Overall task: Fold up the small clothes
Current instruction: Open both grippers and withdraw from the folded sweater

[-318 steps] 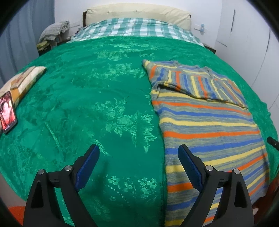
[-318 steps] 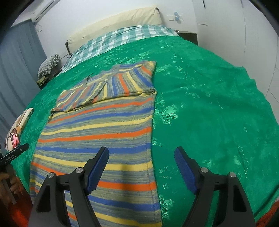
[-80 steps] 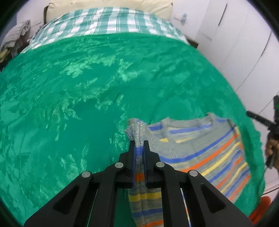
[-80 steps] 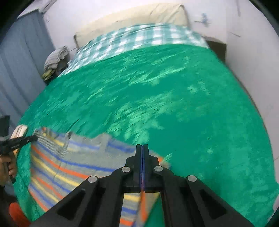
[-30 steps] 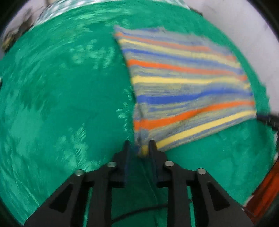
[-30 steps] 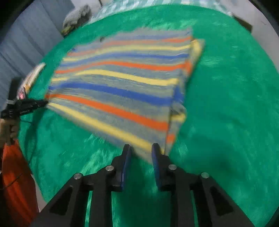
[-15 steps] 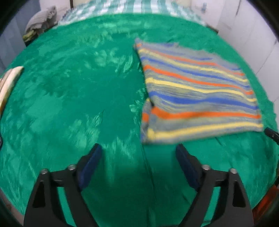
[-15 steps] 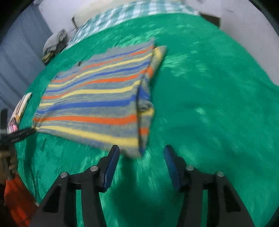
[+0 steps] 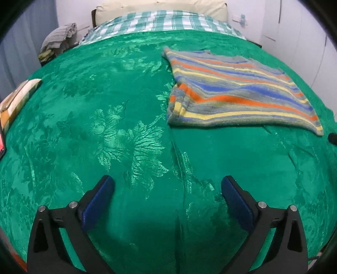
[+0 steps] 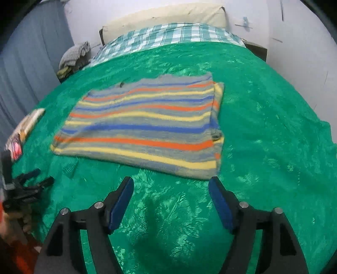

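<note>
A striped knit sweater [image 9: 236, 92] in grey, blue, orange and yellow lies folded flat on the green bedspread [image 9: 118, 134], right of centre in the left wrist view. It also shows in the right wrist view [image 10: 145, 126], just beyond the fingertips. My left gripper [image 9: 166, 189] is open and empty, low over the bedspread, well short of the sweater's near-left corner. My right gripper [image 10: 170, 189] is open and empty, right at the sweater's near edge. The left gripper also shows at the left edge of the right wrist view [image 10: 27, 187].
A checked blanket [image 9: 166, 21] and a cream pillow [image 9: 160, 6] lie at the head of the bed. A pile of clothes [image 9: 59, 40] sits at the far left. A box [image 9: 16, 99] and a phone [image 10: 15, 149] lie at the bed's left edge.
Both grippers have let go of the sweater, opened wide and drawn back toward the bed's near edge. The sweater now lies folded in half on the bedspread.
</note>
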`<state>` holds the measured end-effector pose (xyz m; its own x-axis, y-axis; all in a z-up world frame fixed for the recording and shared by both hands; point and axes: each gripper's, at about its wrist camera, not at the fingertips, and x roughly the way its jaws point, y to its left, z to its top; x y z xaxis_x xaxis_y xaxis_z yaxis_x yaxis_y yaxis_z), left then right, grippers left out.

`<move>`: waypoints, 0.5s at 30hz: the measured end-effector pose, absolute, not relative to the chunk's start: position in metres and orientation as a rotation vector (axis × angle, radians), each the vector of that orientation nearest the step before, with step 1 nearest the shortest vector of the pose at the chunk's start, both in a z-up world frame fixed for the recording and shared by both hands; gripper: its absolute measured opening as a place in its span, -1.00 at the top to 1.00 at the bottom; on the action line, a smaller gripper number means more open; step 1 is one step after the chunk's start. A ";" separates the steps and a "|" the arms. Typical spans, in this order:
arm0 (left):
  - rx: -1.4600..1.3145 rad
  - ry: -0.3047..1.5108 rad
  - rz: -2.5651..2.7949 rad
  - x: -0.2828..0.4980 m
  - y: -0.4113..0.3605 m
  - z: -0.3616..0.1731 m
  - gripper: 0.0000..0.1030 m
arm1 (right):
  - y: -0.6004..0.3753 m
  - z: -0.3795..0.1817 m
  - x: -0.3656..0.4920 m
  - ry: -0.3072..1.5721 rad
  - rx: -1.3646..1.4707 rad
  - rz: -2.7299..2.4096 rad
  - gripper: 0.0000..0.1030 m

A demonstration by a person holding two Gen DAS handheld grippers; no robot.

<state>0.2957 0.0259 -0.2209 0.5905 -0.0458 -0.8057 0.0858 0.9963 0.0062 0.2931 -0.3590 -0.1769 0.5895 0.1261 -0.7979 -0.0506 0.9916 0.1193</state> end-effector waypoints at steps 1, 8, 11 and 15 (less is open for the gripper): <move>0.050 0.932 -0.079 0.296 0.026 -0.223 -0.99 | -0.357 -0.184 0.294 0.946 0.087 0.094 -0.42; 0.064 0.914 -0.074 0.292 0.022 -0.227 -0.99 | -0.348 -0.220 0.273 0.940 0.062 0.027 -0.65; 0.063 0.912 -0.077 0.292 0.022 -0.227 -0.99 | -0.341 -0.226 0.271 0.915 0.031 0.017 -0.79; 0.066 0.907 -0.074 0.292 0.021 -0.228 -0.99 | -0.342 -0.229 0.266 0.876 0.043 0.031 -0.85</move>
<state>0.2917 0.0213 -0.2277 0.6141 -0.0365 -0.7884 0.0922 0.9954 0.0257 0.2662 -0.3422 -0.2288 0.6397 0.0447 -0.7673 -0.0097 0.9987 0.0501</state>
